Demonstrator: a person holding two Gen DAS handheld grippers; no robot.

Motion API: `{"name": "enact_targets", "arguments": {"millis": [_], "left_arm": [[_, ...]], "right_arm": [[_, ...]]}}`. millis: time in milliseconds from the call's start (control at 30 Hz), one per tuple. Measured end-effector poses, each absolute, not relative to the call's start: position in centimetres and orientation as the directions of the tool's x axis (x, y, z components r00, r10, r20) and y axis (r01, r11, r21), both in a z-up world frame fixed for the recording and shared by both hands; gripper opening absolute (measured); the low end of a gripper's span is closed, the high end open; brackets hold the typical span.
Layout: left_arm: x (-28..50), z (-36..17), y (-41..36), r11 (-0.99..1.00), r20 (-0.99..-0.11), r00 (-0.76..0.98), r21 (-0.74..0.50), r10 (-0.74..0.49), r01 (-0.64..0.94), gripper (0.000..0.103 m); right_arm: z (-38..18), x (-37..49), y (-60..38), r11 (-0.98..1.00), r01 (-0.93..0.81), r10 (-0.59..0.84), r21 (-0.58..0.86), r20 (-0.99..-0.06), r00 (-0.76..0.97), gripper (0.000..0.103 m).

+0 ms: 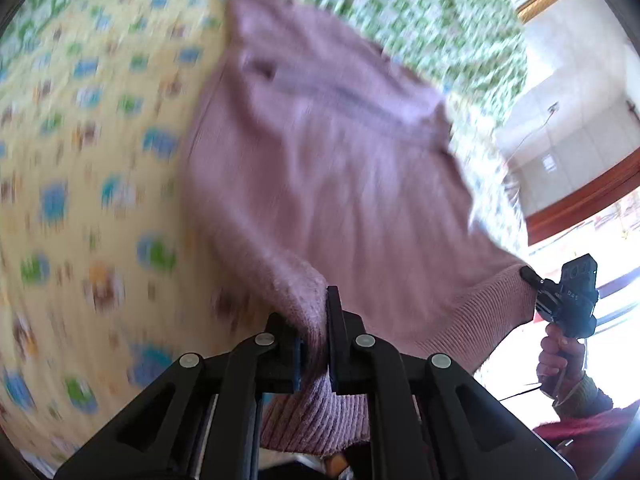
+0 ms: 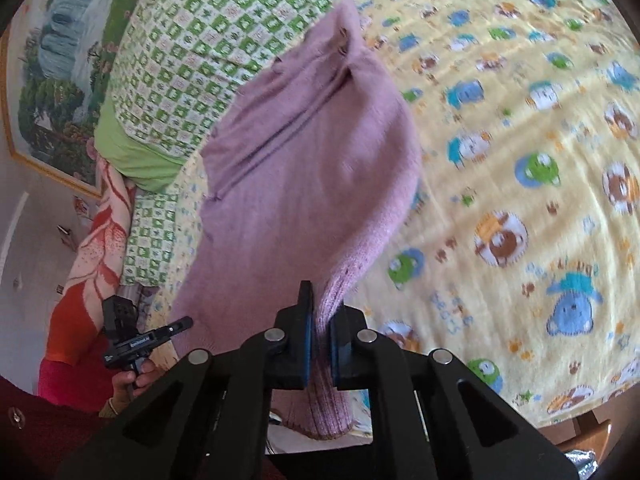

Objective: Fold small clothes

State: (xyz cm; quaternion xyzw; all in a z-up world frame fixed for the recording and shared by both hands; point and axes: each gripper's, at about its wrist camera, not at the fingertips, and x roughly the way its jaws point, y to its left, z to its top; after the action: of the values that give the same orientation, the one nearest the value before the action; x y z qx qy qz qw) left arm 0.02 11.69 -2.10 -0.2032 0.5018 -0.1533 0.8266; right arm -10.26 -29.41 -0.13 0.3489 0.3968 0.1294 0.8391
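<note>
L gripper (image 1: 314, 344) is clamping the ribbed hem corner of the pink sweater (image 1: 328, 168); R gripper (image 2: 322, 340) is pinching the opposite hem corner, pads shut on knit. Both are holding the hem edge stretched betw. them, nearest the person. Sweater body is running away from both grippers, long axis pointing fwd toward the collar end, far end trailing onto the yellow blanket (image 2: 520, 160) near the green checked cover (image 2: 192, 52). Neither arm looks nearer; next move likely needs both travelling fwd together.
</note>
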Motion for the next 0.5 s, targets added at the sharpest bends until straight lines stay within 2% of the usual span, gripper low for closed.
{"name": "enact_targets", "arguments": {"millis": [200, 500], "left_arm": [[6.6, 2.3, 12.1, 0.863, -0.692, 0.570, -0.502, -0.443, 0.060, 0.008], [21.0, 5.4, 13.4, 0.876, -0.656, 0.659, -0.482, -0.368, 0.009, 0.008]], "right_arm": [[4.6, -4.5, -30.6, 0.694, -0.024, 0.497, 0.720, -0.454, 0.739, 0.008], [7.5, 9.8, -33.3, 0.714, -0.008, 0.418, 0.700, -0.417, 0.807, 0.008]]}}
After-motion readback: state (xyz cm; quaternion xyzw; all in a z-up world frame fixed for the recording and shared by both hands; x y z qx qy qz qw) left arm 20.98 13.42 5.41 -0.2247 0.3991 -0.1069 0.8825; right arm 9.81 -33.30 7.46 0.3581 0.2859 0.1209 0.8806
